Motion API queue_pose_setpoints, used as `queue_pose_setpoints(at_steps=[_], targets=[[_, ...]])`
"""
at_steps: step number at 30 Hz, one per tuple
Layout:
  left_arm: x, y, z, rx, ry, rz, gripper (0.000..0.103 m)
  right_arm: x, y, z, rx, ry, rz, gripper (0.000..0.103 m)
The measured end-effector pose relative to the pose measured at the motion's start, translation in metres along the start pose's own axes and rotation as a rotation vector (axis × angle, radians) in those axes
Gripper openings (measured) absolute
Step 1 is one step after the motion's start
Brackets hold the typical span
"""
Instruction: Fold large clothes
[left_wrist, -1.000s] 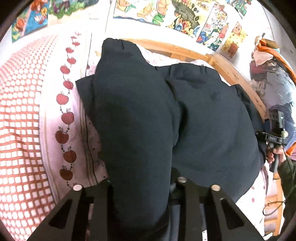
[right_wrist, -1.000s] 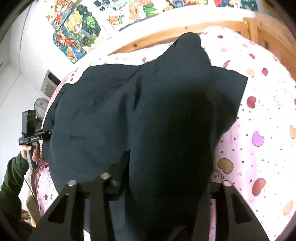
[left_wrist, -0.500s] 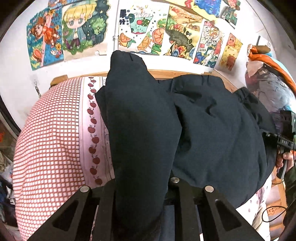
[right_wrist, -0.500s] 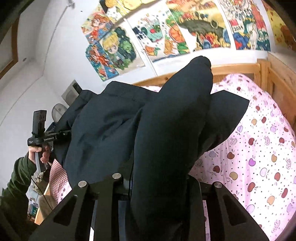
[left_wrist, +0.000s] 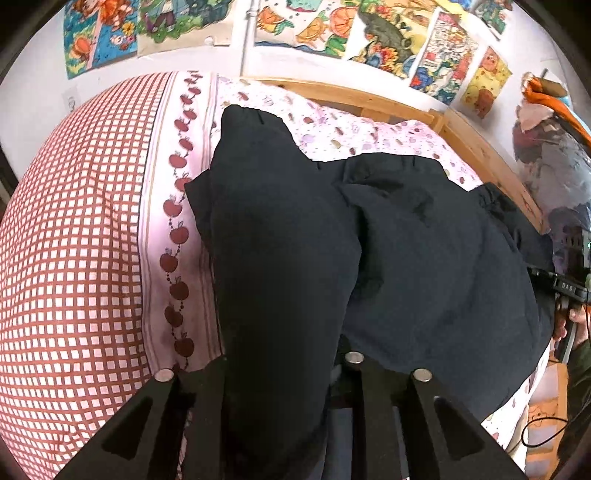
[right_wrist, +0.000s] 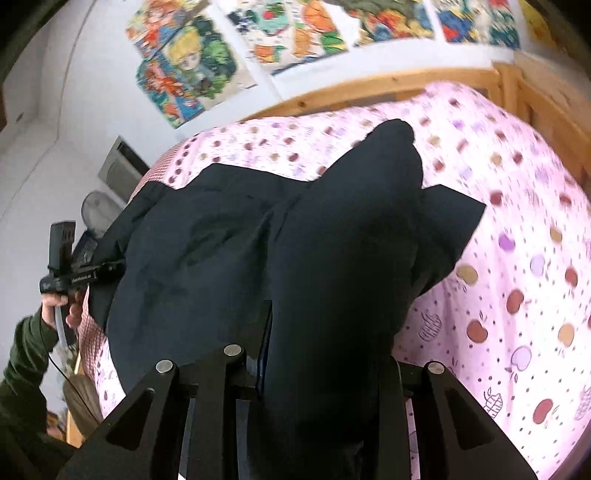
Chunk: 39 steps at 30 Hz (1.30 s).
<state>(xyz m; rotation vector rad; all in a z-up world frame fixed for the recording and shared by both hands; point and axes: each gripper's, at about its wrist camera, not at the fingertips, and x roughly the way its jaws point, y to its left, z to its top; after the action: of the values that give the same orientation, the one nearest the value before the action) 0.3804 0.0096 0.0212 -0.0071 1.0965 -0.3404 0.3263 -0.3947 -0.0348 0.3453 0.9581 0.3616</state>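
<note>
A large dark navy garment (left_wrist: 424, 258) hangs spread between my two grippers above the bed. My left gripper (left_wrist: 280, 369) is shut on one edge of it, and cloth drapes over the fingers and hides them. My right gripper (right_wrist: 325, 362) is shut on the other edge, its fingers also hidden under draped cloth (right_wrist: 343, 258). In the left wrist view the right gripper (left_wrist: 561, 284) shows at the far right in a hand. In the right wrist view the left gripper (right_wrist: 70, 273) shows at the far left.
Below lies a bed with a pink apple-print sheet (right_wrist: 517, 295) and a red-checked quilt (left_wrist: 74, 240). A wooden bed frame (left_wrist: 369, 99) runs along the wall with cartoon posters (left_wrist: 332, 26). A pile of clothes (left_wrist: 554, 162) sits at the right.
Both grippers have tilted down toward the bed with the garment, after lifting it half a second ago. More bedding and less wall show now.
</note>
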Motion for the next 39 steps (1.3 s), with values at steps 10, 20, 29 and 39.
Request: queue_pose_setpoints(at_steps=[10,20,29,39], targets=[[0.015,0.015,-0.009,-0.178,0.008,0.080,0.086,0.014,-0.004,-0.014,0.035,0.073,-0.196,0.086],[-0.036,-0.002,-0.048,-0.157,-0.339,0.190,0.103,-0.038,0.028,-0.031,-0.032,-0.156,-0.421,0.100],[-0.077,-0.046,-0.082,-0.098,-0.534,0.192,0.103,-0.081,0.074,-0.065,-0.035,-0.449,-0.476,0.101],[-0.123,-0.086,-0.121,0.011,-0.685,0.220,0.103,-0.108,0.150,-0.102,-0.154,-0.633,-0.531,0.101]])
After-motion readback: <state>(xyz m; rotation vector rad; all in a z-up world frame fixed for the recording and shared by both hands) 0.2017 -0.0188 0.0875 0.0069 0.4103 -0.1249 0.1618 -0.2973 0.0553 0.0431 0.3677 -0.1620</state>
